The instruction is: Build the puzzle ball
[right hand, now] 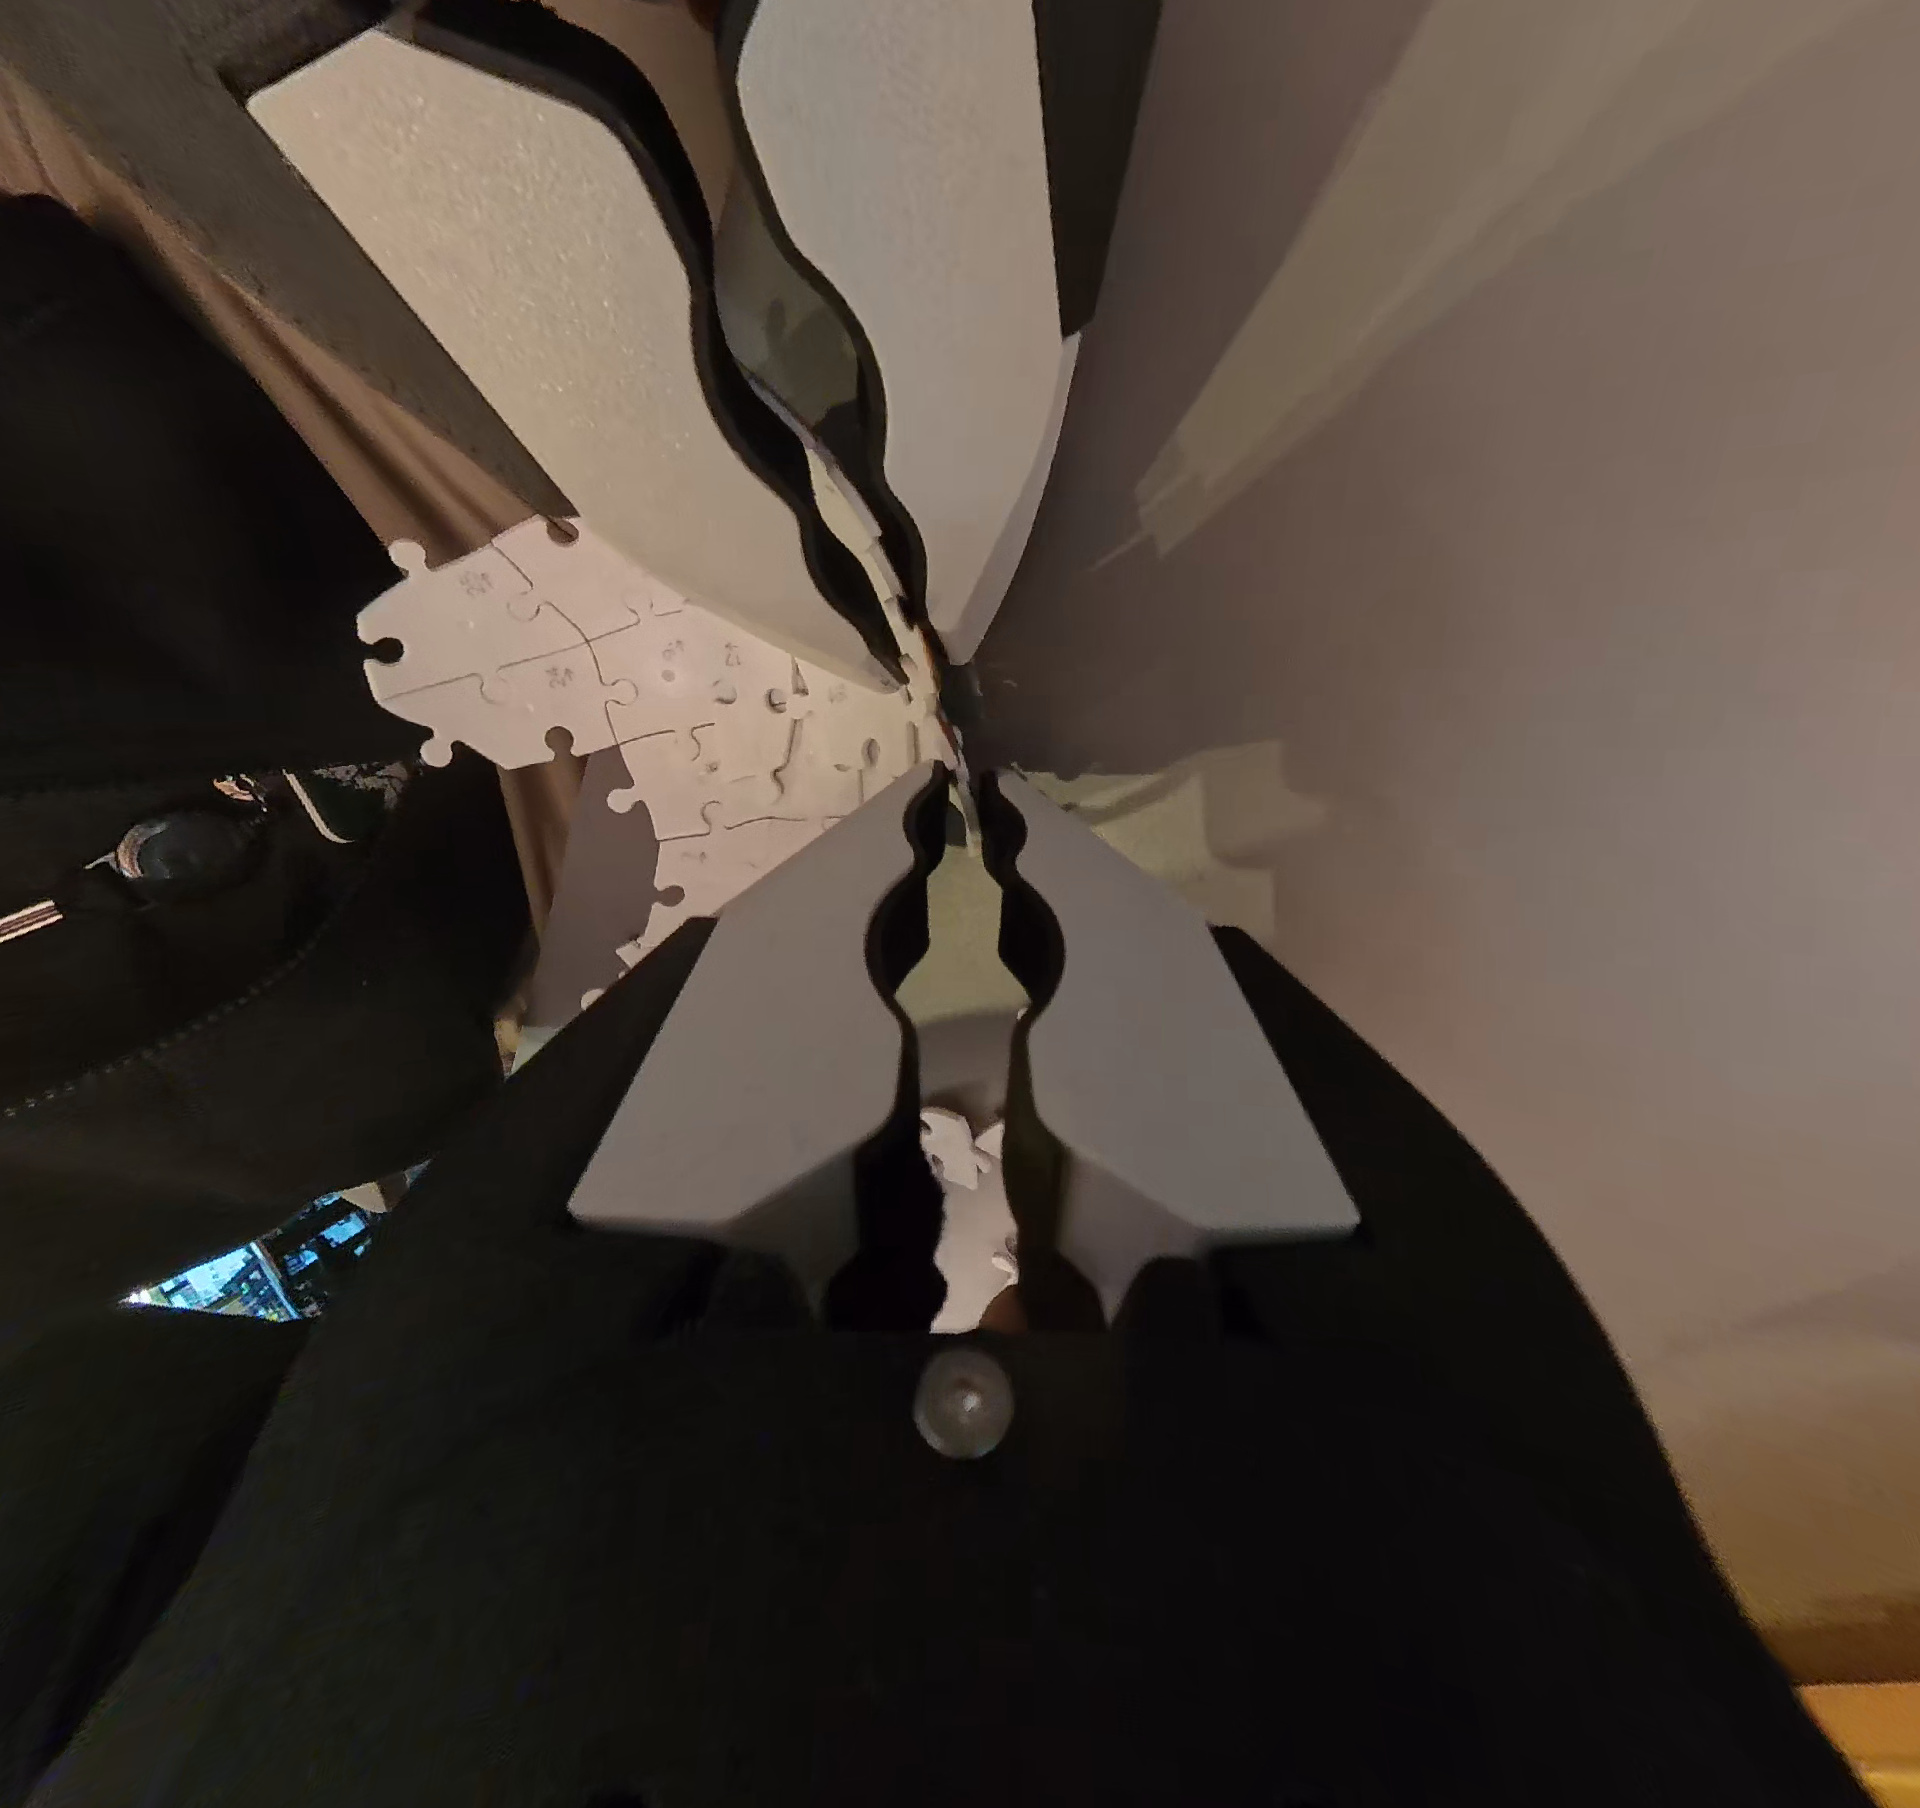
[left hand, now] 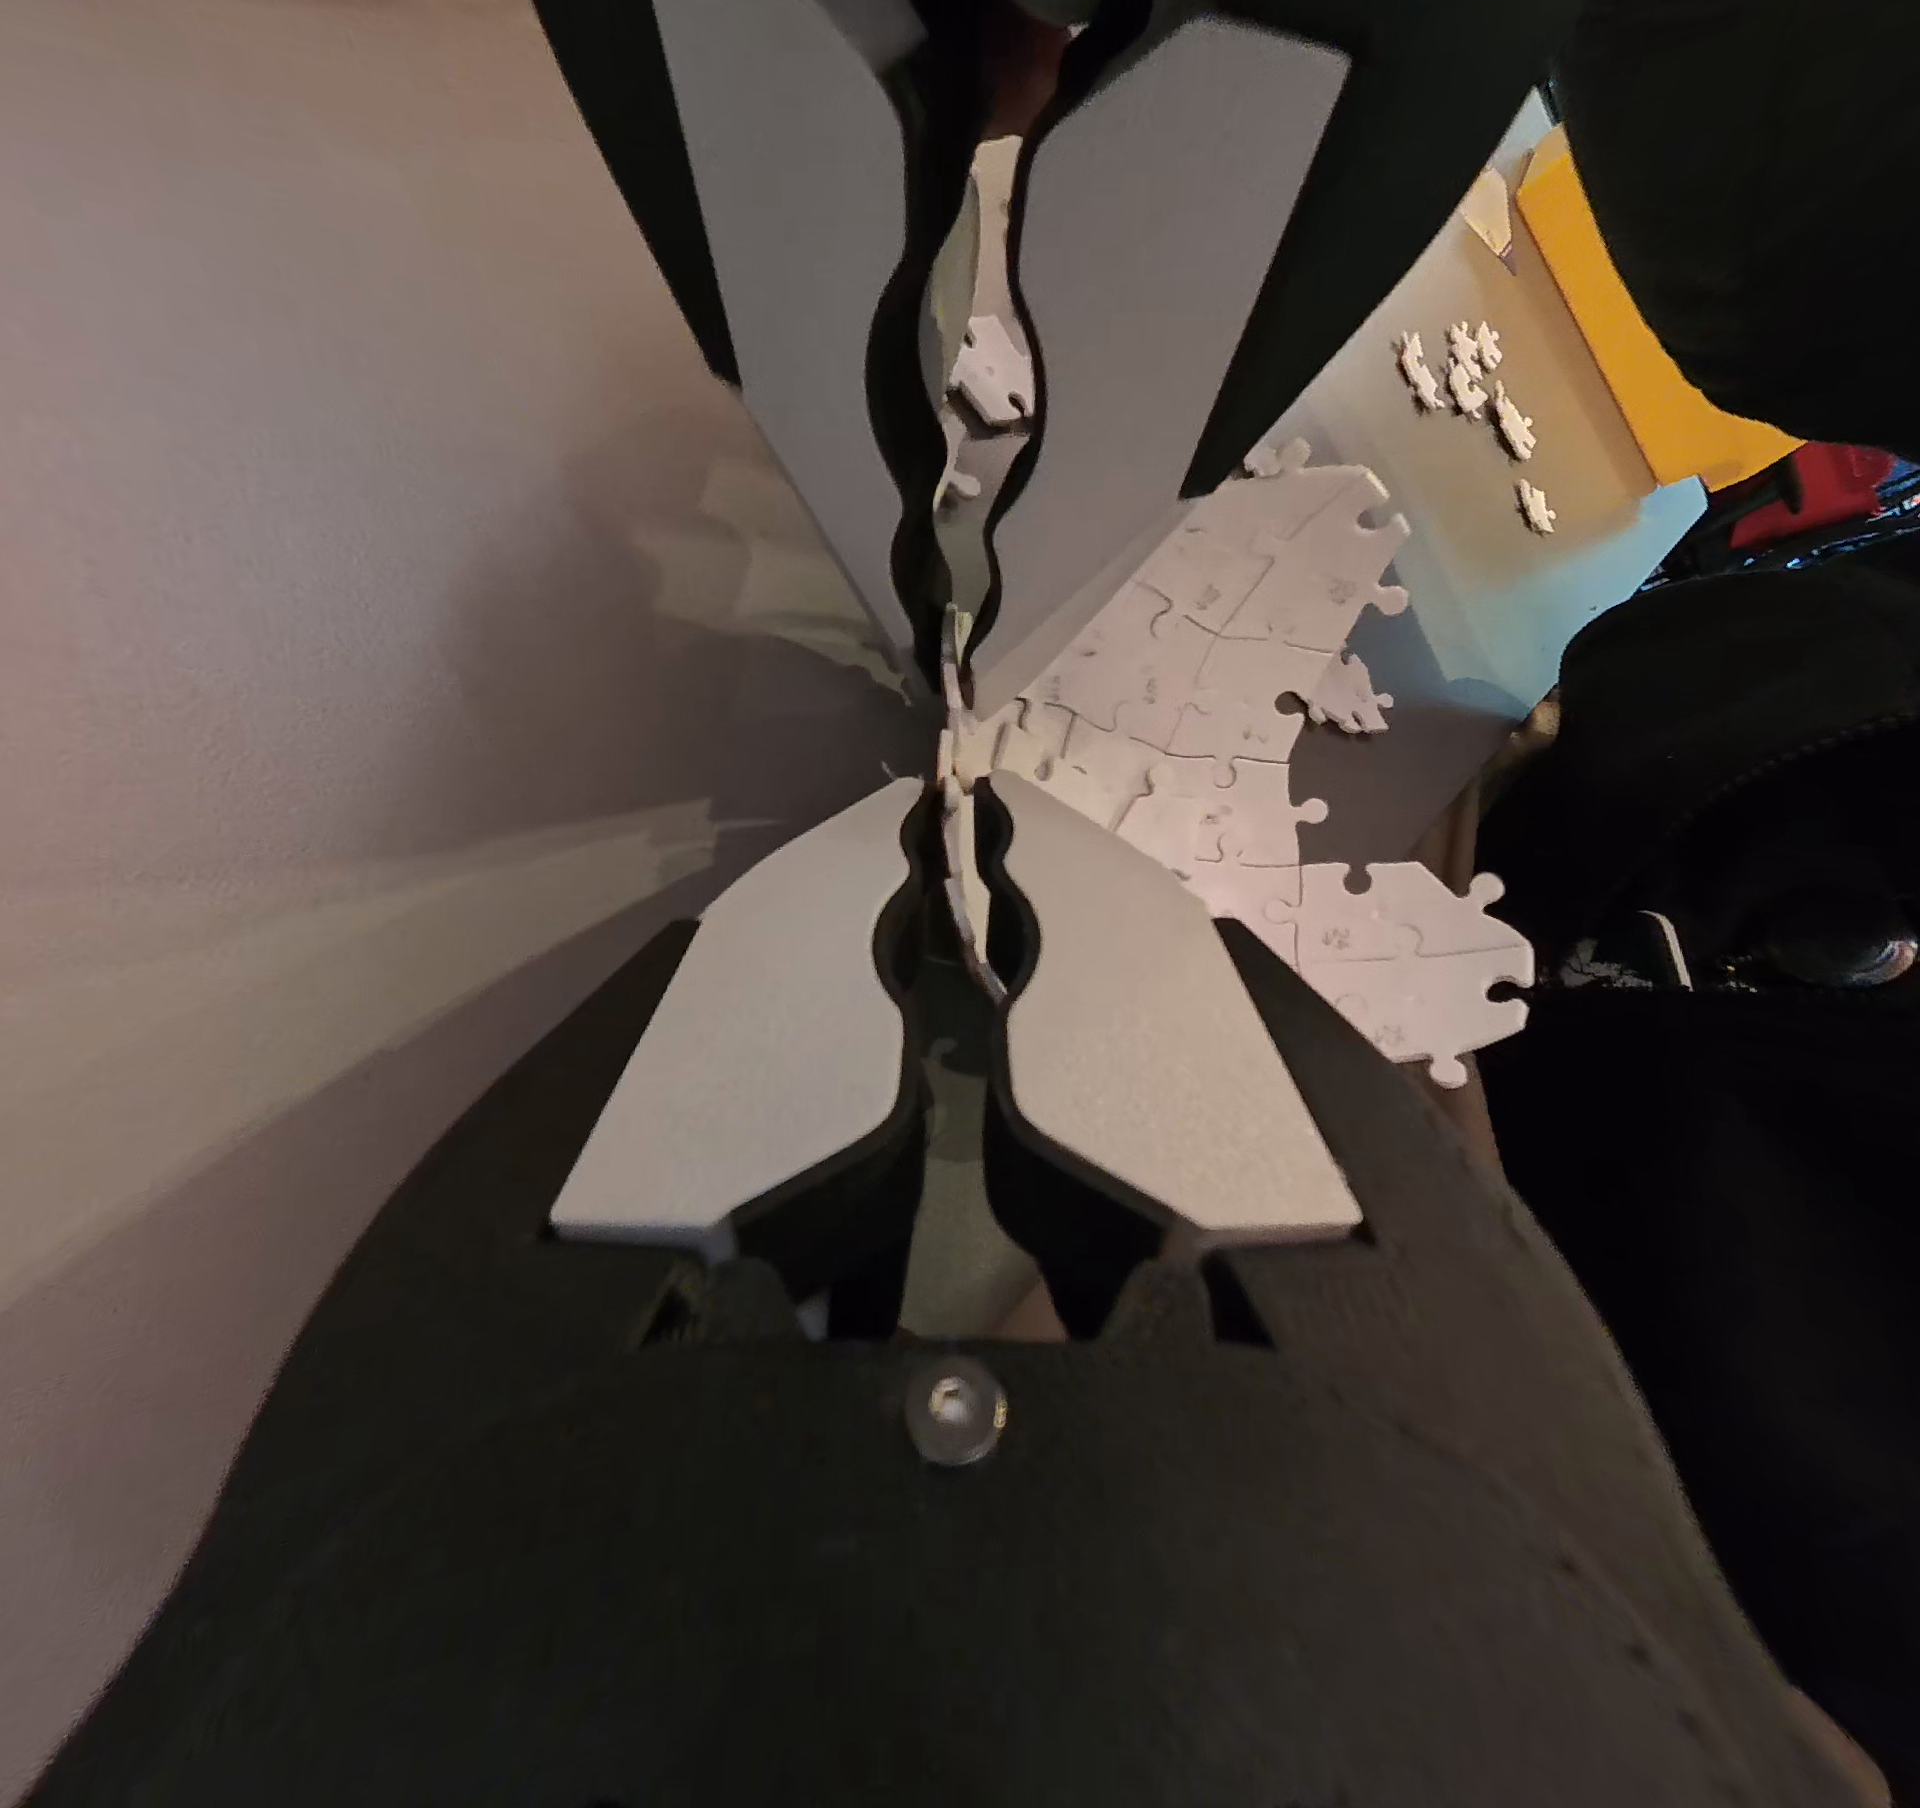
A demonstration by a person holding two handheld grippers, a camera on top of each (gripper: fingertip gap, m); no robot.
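Pinching the white puzzle sheet [left hand: 1226, 709] tip to tip, both tools: left [left hand: 961, 802], right [right hand: 961, 782].

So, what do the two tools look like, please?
Both look alike. The left tool has a black body, two pale grey fingers with wavy black inner edges, and a small shiny round stud at its base. The right tool has the same build.

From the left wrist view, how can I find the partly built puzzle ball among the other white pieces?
Look at the pale table running toward the yellow box. The loose puzzle pieces lie scattered there, small and single. The partly built puzzle ball is nearer, a large curved sheet of joined pieces, gripped at its edge by the left gripper and the right gripper.
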